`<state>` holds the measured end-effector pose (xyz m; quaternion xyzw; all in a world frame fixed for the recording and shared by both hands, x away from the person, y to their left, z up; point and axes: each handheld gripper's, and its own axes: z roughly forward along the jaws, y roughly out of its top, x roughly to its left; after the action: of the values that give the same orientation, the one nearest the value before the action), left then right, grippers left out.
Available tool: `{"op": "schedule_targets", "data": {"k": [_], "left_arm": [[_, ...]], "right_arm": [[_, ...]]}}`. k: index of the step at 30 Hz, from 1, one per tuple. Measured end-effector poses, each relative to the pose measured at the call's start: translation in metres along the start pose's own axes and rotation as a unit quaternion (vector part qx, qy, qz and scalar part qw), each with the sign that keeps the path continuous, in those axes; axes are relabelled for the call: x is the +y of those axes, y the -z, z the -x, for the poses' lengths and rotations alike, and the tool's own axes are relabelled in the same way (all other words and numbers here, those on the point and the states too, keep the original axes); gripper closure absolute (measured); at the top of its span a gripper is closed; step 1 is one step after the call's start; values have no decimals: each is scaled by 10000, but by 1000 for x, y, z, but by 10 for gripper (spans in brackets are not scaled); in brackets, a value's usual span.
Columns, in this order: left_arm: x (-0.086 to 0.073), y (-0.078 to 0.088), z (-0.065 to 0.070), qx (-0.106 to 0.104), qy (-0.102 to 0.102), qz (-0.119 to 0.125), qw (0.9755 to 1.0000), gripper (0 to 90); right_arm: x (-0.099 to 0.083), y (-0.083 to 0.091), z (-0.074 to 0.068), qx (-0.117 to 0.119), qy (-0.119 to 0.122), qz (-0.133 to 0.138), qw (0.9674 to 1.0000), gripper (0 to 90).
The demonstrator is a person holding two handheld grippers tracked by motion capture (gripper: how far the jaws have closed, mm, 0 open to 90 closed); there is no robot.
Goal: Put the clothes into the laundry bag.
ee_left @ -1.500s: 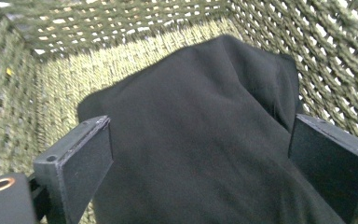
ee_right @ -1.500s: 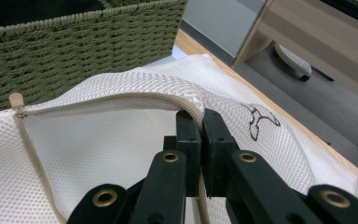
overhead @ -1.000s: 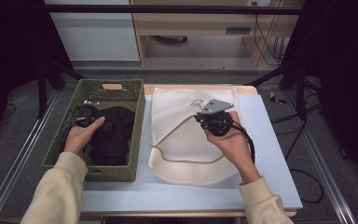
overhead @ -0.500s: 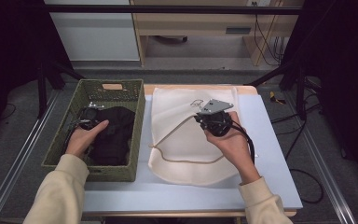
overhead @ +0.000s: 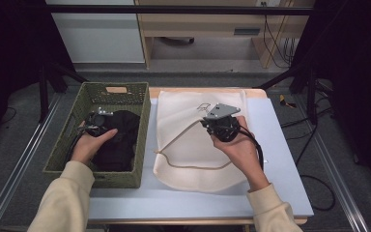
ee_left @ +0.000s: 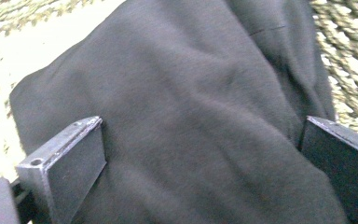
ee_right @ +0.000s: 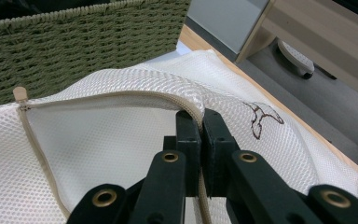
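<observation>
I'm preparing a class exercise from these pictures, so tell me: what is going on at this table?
A person works with two handheld grippers. The right gripper is shut on the zipper edge of a white mesh laundry bag, lifting the opening. The left gripper is down in the green woven basket, jaws open on either side of a black garment, not yet gripping it.

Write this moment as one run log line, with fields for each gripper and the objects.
left gripper: open over black cloth in green basket | right gripper: shut on zipper edge of white mesh bag
</observation>
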<state>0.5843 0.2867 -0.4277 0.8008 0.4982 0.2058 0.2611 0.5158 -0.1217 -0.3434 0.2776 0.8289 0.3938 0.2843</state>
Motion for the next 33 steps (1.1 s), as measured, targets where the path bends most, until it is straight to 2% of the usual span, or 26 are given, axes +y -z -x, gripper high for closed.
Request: {"op": "schedule_targets", "data": {"k": [2, 6, 12, 20, 27, 33], "left_arm": [[-1, 0, -2, 89, 77, -98, 9999, 0], [-2, -1, -4, 136, 155, -124, 9997, 0], [-2, -4, -2, 93, 223, -132, 9996, 0], [-3, -5, 3, -20, 101, -154, 9998, 0], [-4, -8, 5, 109, 9, -207, 9997, 0], [-4, -8, 4, 215, 41, -268, 9994, 0]], "right_arm": [[0, 0, 0, -11, 33, -14, 10000, 870], [0, 0, -1, -21, 57, -21, 10000, 869], [0, 1, 1, -18, 32, -8, 10000, 869], [0, 1, -1, -29, 36, -13, 10000, 868], [1, 1, -2, -24, 49, -20, 10000, 868], [1, 2, -1, -22, 53, -25, 10000, 867]]}}
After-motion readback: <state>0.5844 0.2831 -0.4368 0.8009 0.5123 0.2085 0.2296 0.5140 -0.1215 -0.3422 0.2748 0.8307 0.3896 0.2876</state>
